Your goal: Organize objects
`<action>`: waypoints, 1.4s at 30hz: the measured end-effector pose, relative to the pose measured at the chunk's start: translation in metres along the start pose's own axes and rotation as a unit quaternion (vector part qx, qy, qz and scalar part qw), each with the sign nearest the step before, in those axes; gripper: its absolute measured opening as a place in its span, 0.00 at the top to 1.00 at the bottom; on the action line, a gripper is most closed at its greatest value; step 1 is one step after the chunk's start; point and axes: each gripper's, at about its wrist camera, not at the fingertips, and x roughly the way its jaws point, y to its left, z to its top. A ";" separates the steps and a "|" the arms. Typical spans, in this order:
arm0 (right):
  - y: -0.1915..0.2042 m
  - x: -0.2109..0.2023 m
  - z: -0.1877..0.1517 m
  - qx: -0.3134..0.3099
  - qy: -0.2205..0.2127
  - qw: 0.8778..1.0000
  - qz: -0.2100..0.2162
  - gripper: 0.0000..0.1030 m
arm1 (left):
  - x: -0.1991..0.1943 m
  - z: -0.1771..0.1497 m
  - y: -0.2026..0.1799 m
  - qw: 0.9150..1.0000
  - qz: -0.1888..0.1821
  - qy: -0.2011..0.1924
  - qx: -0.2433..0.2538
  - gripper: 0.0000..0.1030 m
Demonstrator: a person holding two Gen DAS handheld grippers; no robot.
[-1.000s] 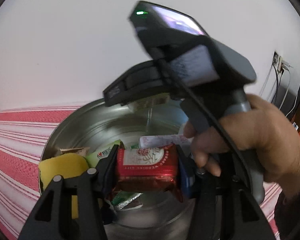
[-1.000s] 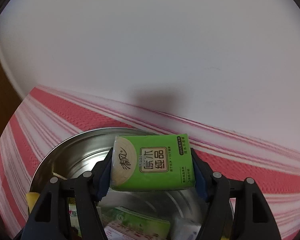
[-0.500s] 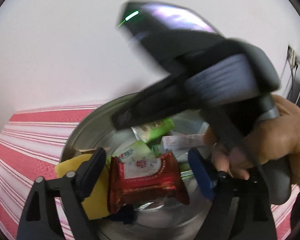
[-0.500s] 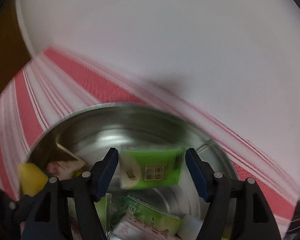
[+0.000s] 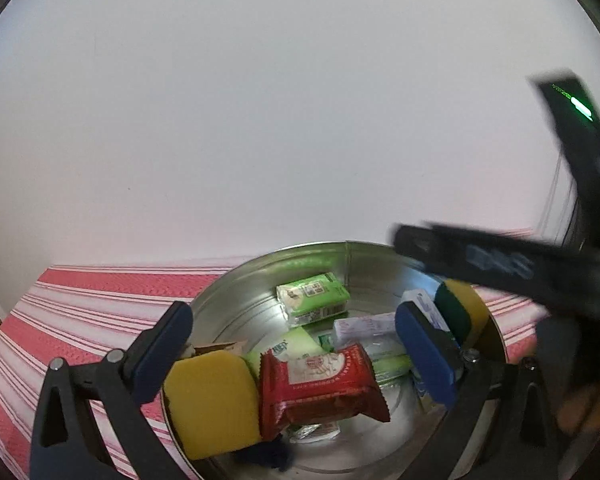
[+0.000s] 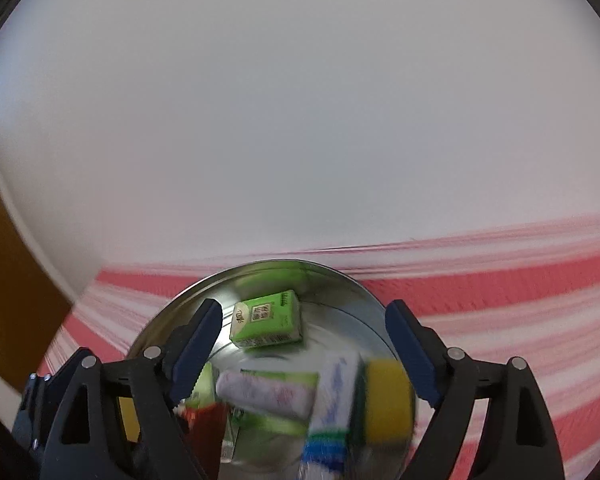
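A round steel basin (image 5: pixel 236 292) (image 6: pixel 340 276) stands on a red-and-white striped cloth and holds several packets. My left gripper (image 5: pixel 296 344) is open above it; a red snack packet (image 5: pixel 320 384) lies loose in the basin between its fingers. My right gripper (image 6: pixel 302 350) is open and empty over the basin. A green tissue pack (image 6: pixel 266 320) (image 5: pixel 312 298) lies at the basin's far side. The right gripper's body (image 5: pixel 540 264) shows blurred at the right of the left wrist view.
A yellow sponge (image 5: pixel 212 400) leans at the basin's left rim and another yellow-green sponge (image 5: pixel 460 312) (image 6: pixel 388 400) at its right. White and green packets (image 6: pixel 272 396) fill the middle. A white wall rises behind the striped cloth (image 5: pixel 80 312).
Both grippers opened. The red packet dropped from the left gripper and the green tissue pack from the right, both into the basin. The right gripper swung away to the right.
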 end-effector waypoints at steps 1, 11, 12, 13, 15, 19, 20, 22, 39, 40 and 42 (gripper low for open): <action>0.000 -0.004 -0.003 0.011 -0.009 1.000 -0.001 0.16 | -0.001 -0.001 0.001 1.000 0.003 -0.005 -0.001 0.01; -0.001 -0.056 -0.062 0.046 -0.123 0.991 -0.032 0.16 | -0.006 -0.017 0.002 0.999 0.021 -0.024 -0.012 0.01; 0.000 -0.059 -0.066 0.038 -0.132 0.990 -0.040 0.16 | -0.004 -0.020 0.002 0.999 0.023 -0.026 -0.011 0.01; 0.004 -0.062 -0.070 0.028 -0.141 0.988 -0.050 0.16 | -0.006 -0.022 0.002 0.999 0.027 -0.028 -0.010 0.01; 0.013 -0.068 -0.076 0.005 -0.158 0.985 -0.064 0.16 | -0.009 -0.024 0.002 0.999 0.032 -0.032 -0.005 0.01; 0.023 -0.080 -0.084 -0.030 -0.186 0.978 -0.092 0.12 | -0.015 -0.033 0.007 0.998 0.051 -0.049 0.006 0.01; 0.025 -0.081 -0.087 -0.033 -0.190 0.977 -0.092 0.11 | -0.018 -0.036 0.010 0.997 0.053 -0.053 0.005 0.01; 0.028 -0.079 -0.091 -0.031 -0.188 0.978 -0.087 0.11 | -0.020 -0.041 0.016 0.997 0.058 -0.051 -0.009 0.01; 0.071 -0.128 -0.116 -0.097 -0.257 0.953 -0.124 0.11 | -0.037 -0.053 0.027 0.994 0.046 -0.085 -0.044 0.00; 0.072 -0.130 -0.117 -0.099 -0.259 0.953 -0.121 0.10 | -0.037 -0.054 0.027 0.994 0.045 -0.085 -0.044 0.00; 0.074 -0.133 -0.120 -0.101 -0.263 0.952 -0.116 0.10 | -0.038 -0.055 0.027 0.994 0.046 -0.087 -0.043 0.00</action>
